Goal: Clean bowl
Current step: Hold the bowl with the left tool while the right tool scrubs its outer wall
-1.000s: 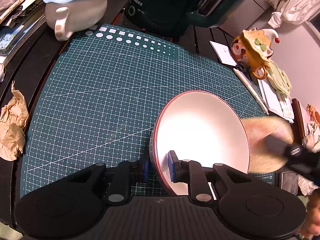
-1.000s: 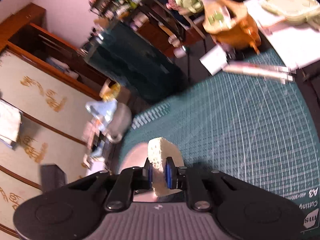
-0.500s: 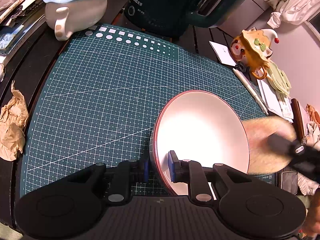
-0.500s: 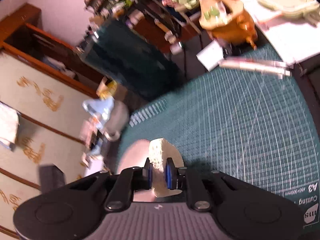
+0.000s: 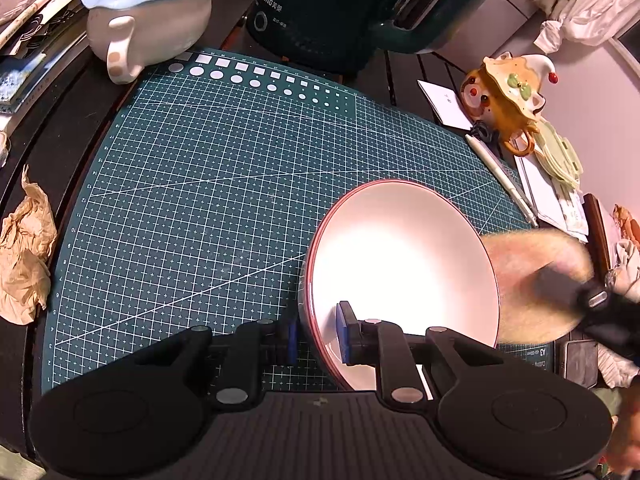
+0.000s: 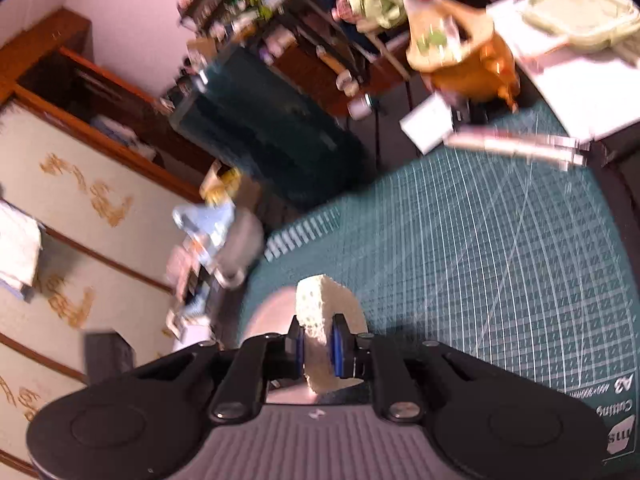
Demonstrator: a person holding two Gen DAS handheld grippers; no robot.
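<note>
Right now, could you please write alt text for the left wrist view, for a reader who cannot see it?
The left gripper clamps the near rim of a tilted white bowl over a green cutting mat. A blurred pale sponge, held by the right gripper, sits against the bowl's outer right side. Two animal-shaped teapots and a dark appliance edge the mat.

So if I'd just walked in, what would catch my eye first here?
Probably the white bowl with a red rim, tipped up on the green cutting mat, its rim pinched by the left hand-held gripper. Just past its right edge, the right hand-held gripper clamps a pale sponge. At the mat's far left corner stands a teapot with a blue lid.
</note>
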